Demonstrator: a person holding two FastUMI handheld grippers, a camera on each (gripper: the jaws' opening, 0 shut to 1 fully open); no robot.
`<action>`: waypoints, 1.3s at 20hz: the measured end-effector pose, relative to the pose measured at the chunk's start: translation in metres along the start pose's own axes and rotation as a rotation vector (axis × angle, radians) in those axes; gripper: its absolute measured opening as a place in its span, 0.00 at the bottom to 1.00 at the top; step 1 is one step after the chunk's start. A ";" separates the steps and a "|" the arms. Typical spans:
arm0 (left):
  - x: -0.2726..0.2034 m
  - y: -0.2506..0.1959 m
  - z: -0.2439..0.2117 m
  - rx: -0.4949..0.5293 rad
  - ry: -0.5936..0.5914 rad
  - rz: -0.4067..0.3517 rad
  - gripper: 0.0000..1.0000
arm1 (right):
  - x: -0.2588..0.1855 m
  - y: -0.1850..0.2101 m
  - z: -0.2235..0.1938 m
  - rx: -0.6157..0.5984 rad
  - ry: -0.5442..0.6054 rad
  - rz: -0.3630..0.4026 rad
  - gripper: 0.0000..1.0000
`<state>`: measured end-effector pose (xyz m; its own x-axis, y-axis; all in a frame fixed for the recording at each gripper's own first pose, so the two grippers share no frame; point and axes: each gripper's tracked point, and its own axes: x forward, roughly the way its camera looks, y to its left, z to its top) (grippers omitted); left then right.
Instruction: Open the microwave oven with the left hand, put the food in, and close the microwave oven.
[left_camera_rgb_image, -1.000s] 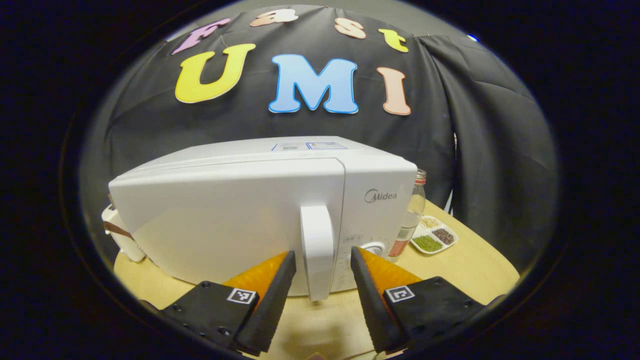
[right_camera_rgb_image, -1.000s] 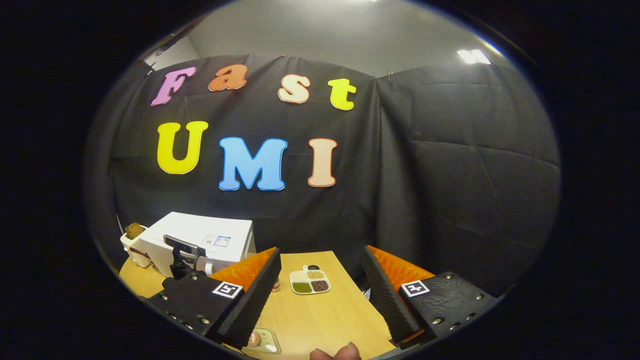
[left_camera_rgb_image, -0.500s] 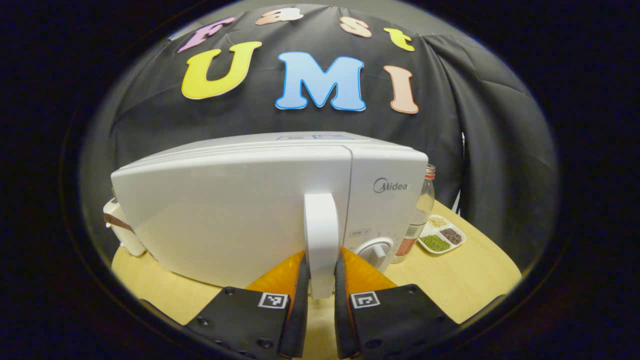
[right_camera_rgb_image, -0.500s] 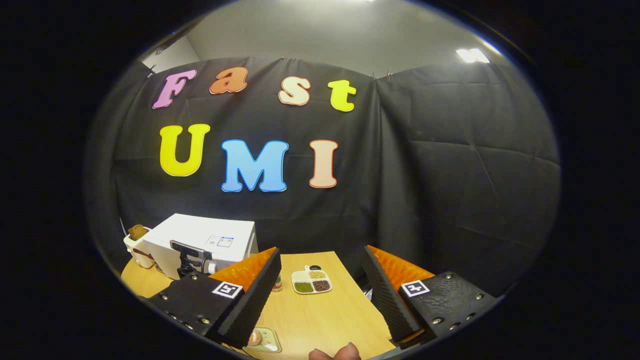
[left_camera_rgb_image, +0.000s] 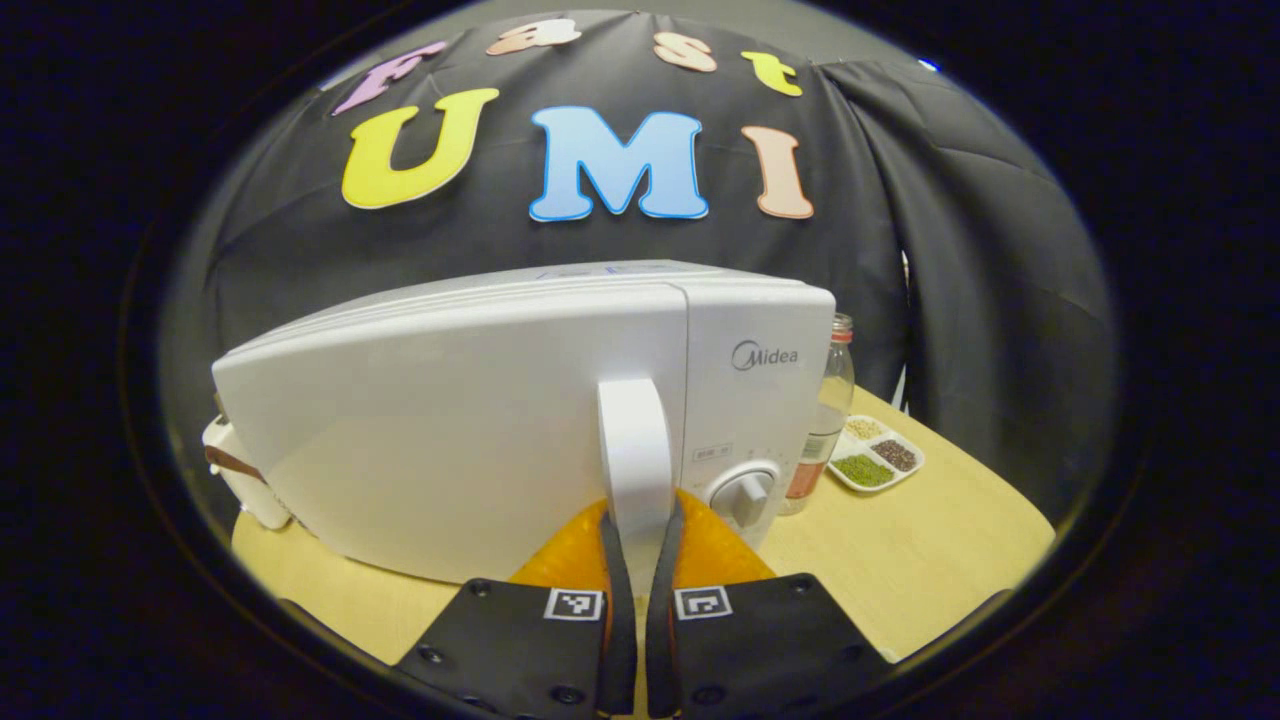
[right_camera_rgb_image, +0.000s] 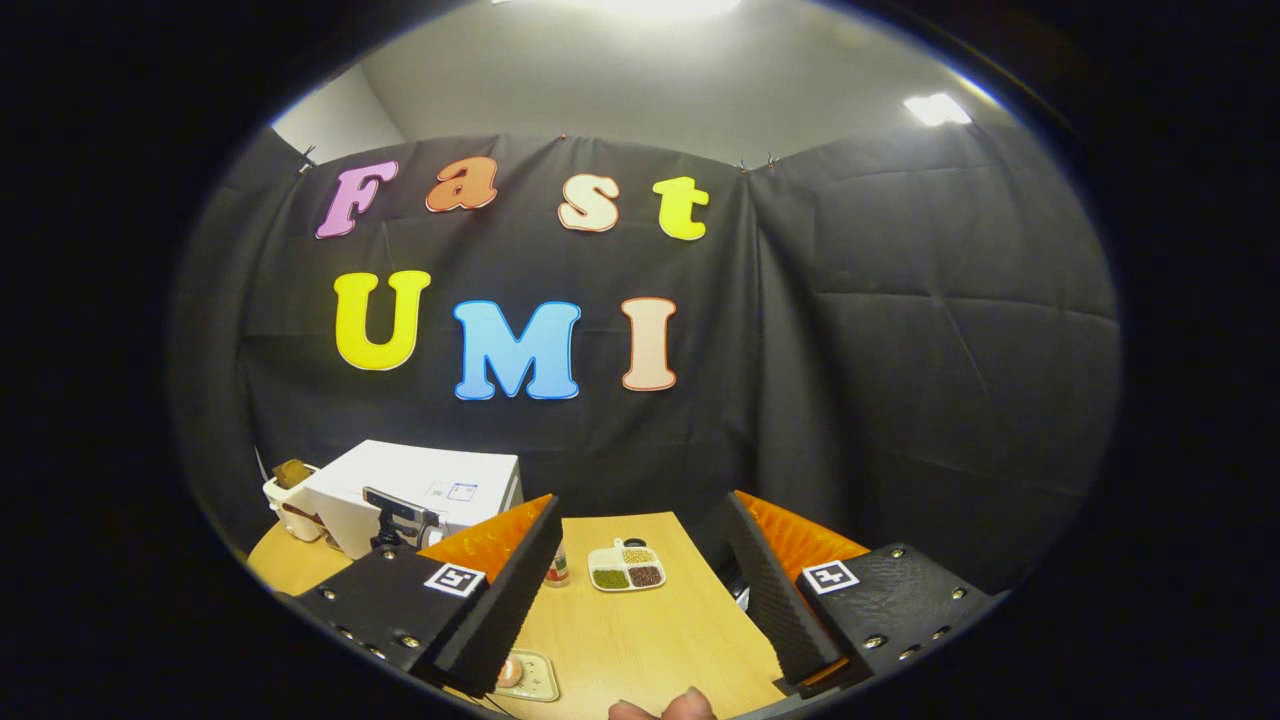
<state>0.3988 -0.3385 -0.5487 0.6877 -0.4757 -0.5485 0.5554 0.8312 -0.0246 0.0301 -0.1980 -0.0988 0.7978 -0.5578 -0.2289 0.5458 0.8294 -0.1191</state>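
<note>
Our left gripper (left_camera_rgb_image: 635, 560) pinches the microwave (left_camera_rgb_image: 520, 400) door handle (left_camera_rgb_image: 632, 450), a finger on each side. Handle's long axis upright, dead ahead; door shut. Hinge looks far left, so we judge the pull swings toward us. Right gripper (right_camera_rgb_image: 640, 570) spread wide, holding nothing, well apart over the tabletop (right_camera_rgb_image: 640, 640). One microwave, one handle, one small food dish (right_camera_rgb_image: 525, 677) below it.

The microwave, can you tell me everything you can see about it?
The microwave is a white, smooth-looking box standing upright on the wooden table. Its door looks shut, or very nearly. The tall white handle runs down the door's right edge, and the left gripper is shut on it. Right of the handle sits a round knob under a small display. A glass bottle stands beside it.
</note>
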 end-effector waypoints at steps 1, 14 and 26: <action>0.001 -0.001 -0.002 -0.003 0.008 -0.005 0.12 | -0.003 -0.003 0.002 0.012 -0.007 -0.002 0.99; -0.006 -0.004 -0.009 -0.006 0.114 -0.108 0.08 | -0.028 -0.007 -0.002 0.026 -0.034 -0.010 0.99; -0.175 0.046 -0.081 -0.050 0.095 -0.012 0.10 | -0.035 0.011 -0.066 0.109 0.098 0.222 0.99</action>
<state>0.2663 -0.1933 -0.5214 0.6322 -0.4579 -0.6250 0.5373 0.8403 -0.0722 -0.0089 -0.1675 -0.1556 0.8754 -0.3527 -0.3307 0.3889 0.9200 0.0482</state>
